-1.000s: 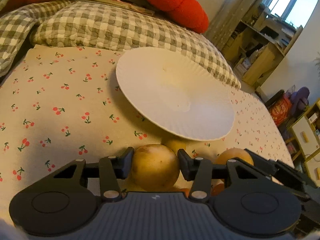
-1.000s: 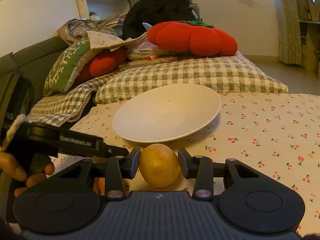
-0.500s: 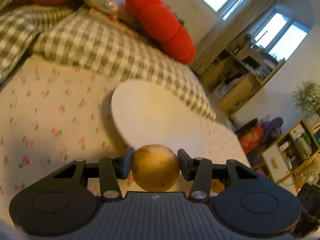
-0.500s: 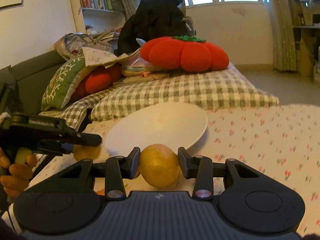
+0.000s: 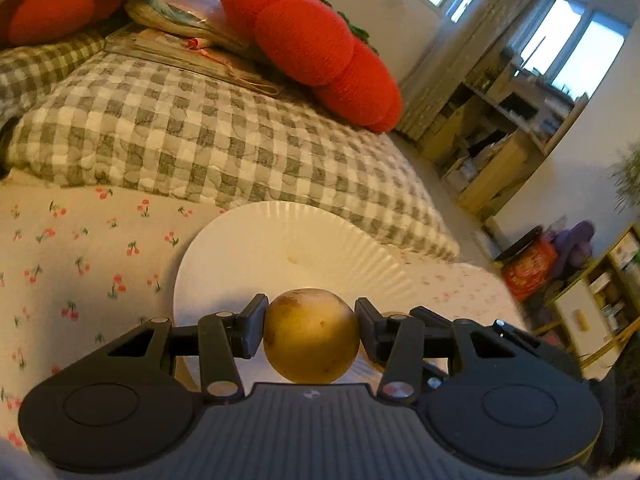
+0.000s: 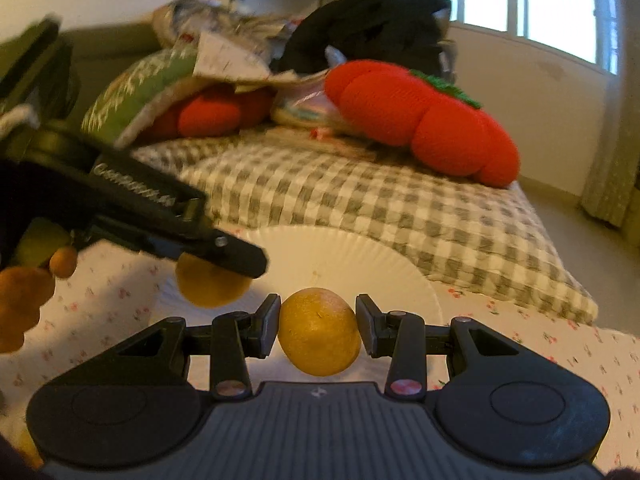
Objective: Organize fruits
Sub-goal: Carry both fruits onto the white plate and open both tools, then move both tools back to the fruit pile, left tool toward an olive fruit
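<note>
Raised lettering on the left gripper [image 5: 311, 334], seen from the right wrist, is too blurred to read. It clamps a pear [image 5: 311, 336], the right gripper [image 6: 318, 330] an orange [image 6: 319, 332]. Both fruits, earlier low over the sheet [image 5: 80, 272] before the plate [image 5: 288, 248], now hang over its near rim.

Materials, bed scene

Matt black plastic on left gripper [image 5: 311, 330] and right gripper [image 6: 318, 330], ribbed grey casing, small shiny metal rivets. Fluted white paper plate [image 5: 256, 248], matt. Dull speckled skin on brownish fruit [image 5: 311, 336]; smoother yellow-orange fruit [image 6: 319, 332]. Printed cotton sheet [image 5: 60, 248]; quilted checked blanket [image 5: 180, 140]; knitted red cushion [image 5: 312, 44].
</note>
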`<state>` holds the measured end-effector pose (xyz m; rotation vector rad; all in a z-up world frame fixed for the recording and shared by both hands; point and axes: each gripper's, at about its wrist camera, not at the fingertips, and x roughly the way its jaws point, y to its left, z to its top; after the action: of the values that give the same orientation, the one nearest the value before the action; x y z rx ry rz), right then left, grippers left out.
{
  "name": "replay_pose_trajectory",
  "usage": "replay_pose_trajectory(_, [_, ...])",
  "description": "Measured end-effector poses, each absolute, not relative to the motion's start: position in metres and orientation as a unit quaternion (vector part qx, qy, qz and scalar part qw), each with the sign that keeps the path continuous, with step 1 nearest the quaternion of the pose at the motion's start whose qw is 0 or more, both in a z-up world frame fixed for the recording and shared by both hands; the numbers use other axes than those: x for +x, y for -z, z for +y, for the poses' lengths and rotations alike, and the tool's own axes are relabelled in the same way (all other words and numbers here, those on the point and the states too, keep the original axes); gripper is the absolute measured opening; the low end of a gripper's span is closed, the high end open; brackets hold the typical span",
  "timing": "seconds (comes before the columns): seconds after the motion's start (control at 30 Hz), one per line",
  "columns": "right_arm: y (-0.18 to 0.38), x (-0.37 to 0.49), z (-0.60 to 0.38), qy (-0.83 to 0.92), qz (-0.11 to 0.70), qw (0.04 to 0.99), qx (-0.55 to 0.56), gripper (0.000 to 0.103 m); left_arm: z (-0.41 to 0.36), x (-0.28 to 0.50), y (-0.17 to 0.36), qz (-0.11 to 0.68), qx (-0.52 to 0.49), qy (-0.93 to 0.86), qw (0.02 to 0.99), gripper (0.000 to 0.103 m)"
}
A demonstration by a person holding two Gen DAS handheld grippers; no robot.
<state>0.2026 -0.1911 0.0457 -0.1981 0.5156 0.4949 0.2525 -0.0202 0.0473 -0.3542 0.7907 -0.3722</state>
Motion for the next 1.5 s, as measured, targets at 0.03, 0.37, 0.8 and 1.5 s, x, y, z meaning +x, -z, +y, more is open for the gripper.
replay_pose_trajectory(0.03, [-0.044,0.204,-0.189,-0.242,0.253,0.931,-0.102,0.037,-0.021,0.255,-0.045,0.382,-0.168,0.18,0.891,0.042])
replay_pose_trajectory(0.37, [-0.042,0.202,-0.182,-0.256,0.248,0.928,-0.11,0.028,-0.022,0.264,-0.024,0.398,-0.166,0.168,0.886,0.042])
replay_pose_trajectory(0.8, [-0.048,0.169,-0.208,-0.244,0.263,0.933,-0.042,0.045,0.0,0.245,-0.042,0.385,-0.197,0.147,0.89,0.052])
replay_pose_trajectory(1.5, [-0.09,0.056,-0.218,-0.218,0.247,0.942,0.062,0.058,0.025,0.099,-0.103,0.358,-0.128,0.119,0.917,0.07])
